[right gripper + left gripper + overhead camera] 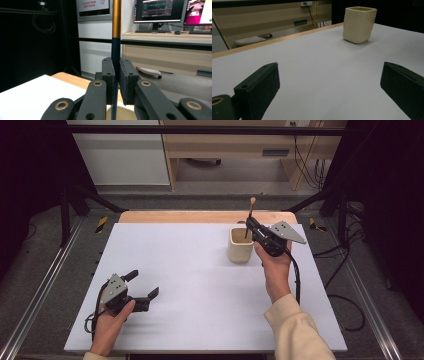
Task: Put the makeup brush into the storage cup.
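Thin stick point(116, 37), dark shaft with a gold upper section, stands upright, pinched between the pads of the right gripper point(116, 75), its jaws clamped tight on the dark part; lower end dips into the cream cup point(240, 245) at the far right of the white table point(200, 285). Left gripper point(141, 285) rests low at the near left, well apart from the cup, jaws spread wide and holding nothing.
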`<state>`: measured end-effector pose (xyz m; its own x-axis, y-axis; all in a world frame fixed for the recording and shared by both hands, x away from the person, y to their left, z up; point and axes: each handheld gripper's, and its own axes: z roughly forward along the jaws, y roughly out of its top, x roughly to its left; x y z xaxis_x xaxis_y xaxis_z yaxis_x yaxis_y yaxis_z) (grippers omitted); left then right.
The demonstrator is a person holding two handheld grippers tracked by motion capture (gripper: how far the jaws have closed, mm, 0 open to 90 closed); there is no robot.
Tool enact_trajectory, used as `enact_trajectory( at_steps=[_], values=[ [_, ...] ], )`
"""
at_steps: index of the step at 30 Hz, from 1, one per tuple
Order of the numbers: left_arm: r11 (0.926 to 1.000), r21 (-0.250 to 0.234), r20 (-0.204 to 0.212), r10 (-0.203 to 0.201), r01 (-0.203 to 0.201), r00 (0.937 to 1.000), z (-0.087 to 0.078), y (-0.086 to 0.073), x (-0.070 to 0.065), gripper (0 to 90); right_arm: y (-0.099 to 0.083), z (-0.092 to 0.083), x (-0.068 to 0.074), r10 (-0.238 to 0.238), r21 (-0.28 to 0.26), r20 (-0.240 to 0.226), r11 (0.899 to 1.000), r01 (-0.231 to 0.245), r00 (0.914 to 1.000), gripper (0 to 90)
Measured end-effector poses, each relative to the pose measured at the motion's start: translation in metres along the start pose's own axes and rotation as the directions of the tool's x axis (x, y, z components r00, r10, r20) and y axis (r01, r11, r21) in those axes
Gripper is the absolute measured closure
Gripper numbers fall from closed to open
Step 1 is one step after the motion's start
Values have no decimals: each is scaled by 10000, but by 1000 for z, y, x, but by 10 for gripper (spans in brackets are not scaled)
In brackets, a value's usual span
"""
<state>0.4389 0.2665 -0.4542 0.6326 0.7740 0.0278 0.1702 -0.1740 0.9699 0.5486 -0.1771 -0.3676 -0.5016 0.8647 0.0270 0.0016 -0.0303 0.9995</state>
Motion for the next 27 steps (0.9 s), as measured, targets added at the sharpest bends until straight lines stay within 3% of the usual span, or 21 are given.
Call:
enact_trajectory(
  at_steps=[6, 17, 20, 27],
  values=[
    [10000, -3, 1, -12, 12, 10000, 1, 0, 0, 17, 1, 4, -3, 171, -29, 212, 9999, -171, 9996, 832],
    [10000, -56, 41, 19, -19, 10000, 0, 0, 0, 18, -5, 11, -5, 16, -86, 410, 10000, -13, 9992, 833],
    [9995, -115, -121, 283, -284, 9995, 0, 0, 0, 10, -7, 13, -4, 182, -122, 395, 9998, -177, 9991, 833],
    [9999, -160, -182, -21, 19, 9998, -1, 0, 2, 6, -13, 17, -4, 243, -209, 499, 9995, -233, 9985, 833]
  ],
)
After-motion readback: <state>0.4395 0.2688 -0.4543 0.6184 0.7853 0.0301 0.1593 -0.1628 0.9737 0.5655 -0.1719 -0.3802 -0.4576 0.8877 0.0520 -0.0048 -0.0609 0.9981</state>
